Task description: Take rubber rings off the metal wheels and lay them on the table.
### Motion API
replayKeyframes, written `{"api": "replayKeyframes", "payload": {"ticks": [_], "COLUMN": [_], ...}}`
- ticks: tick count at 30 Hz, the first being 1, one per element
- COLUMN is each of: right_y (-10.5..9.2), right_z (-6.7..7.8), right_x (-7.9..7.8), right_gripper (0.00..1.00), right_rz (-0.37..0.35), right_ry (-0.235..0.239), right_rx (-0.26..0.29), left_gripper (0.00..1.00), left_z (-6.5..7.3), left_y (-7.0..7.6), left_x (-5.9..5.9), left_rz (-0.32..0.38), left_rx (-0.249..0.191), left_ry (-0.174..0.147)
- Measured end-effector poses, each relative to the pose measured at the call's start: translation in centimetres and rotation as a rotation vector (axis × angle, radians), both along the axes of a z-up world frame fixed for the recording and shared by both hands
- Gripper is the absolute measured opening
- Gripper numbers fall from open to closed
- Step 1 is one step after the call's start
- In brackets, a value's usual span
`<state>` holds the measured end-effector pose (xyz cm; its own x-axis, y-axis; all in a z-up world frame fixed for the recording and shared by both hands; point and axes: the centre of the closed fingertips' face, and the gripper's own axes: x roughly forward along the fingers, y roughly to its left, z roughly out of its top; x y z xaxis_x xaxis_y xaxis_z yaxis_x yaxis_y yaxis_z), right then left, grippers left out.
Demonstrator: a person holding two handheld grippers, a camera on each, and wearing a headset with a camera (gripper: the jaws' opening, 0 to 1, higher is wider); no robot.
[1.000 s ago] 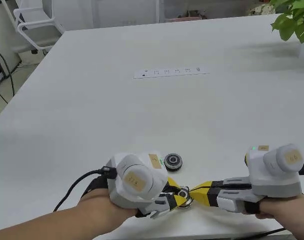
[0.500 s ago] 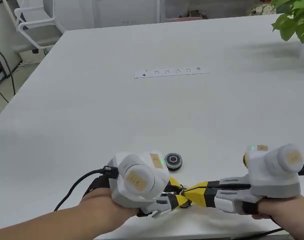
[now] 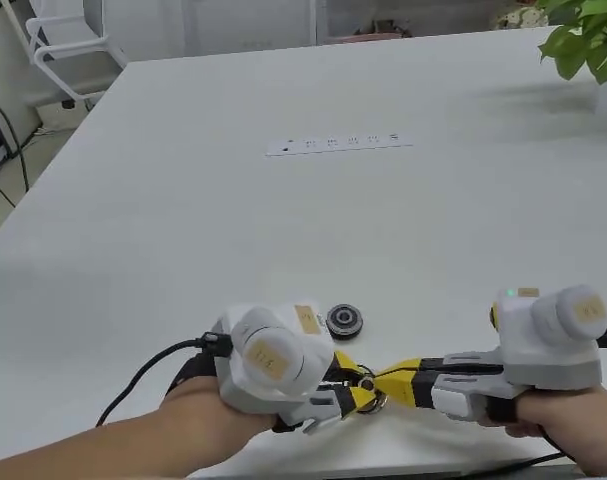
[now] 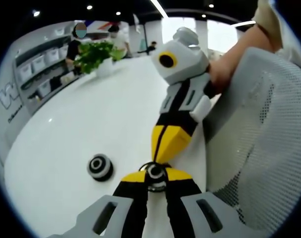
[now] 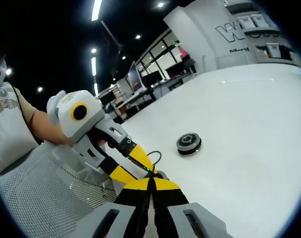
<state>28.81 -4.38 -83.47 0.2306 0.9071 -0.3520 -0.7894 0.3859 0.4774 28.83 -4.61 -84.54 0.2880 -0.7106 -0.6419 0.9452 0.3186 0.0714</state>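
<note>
Jaws on left gripper (image 3: 357,394) are squeezing a metal wheel (image 4: 155,171); right gripper (image 3: 380,384) jaws are pinching its rubber ring (image 5: 156,154); second wheel (image 3: 344,320) is lying nearby.

Grips a gripper in each hand, low at the near edge of the worktop (image 3: 283,230), forearms angled in from either side. Points the left gripper (image 3: 355,395) to the right, fingers (image 4: 133,186) clamped on the metal wheel (image 4: 155,172). Aims the right gripper (image 3: 380,383) to the left, fingers (image 5: 165,191) pressed together on the rubber ring (image 5: 157,154). Meets tip to tip, yellow ends touching.
</note>
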Motion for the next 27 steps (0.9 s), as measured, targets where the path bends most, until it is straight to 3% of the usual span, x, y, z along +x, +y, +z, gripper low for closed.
{"api": "replayKeyframes", "payload": {"ticks": [18,27], "right_y": [-0.3,-0.4], "right_z": [-0.2,0.0], "right_x": [0.4,0.5], "right_gripper": [0.00,0.00], "right_rz": [-0.013,-0.007], "right_ry": [-0.010,-0.014], "right_rx": [-0.011,-0.007], "left_gripper": [0.16,0.24], "left_z": [0.8,2.3], "left_y": [0.2,0.6], "left_x": [-0.3,-1.0], "left_rz": [-0.026,-0.009], "left_rx": [0.007,-0.030], "left_ry": [0.008,0.044]}}
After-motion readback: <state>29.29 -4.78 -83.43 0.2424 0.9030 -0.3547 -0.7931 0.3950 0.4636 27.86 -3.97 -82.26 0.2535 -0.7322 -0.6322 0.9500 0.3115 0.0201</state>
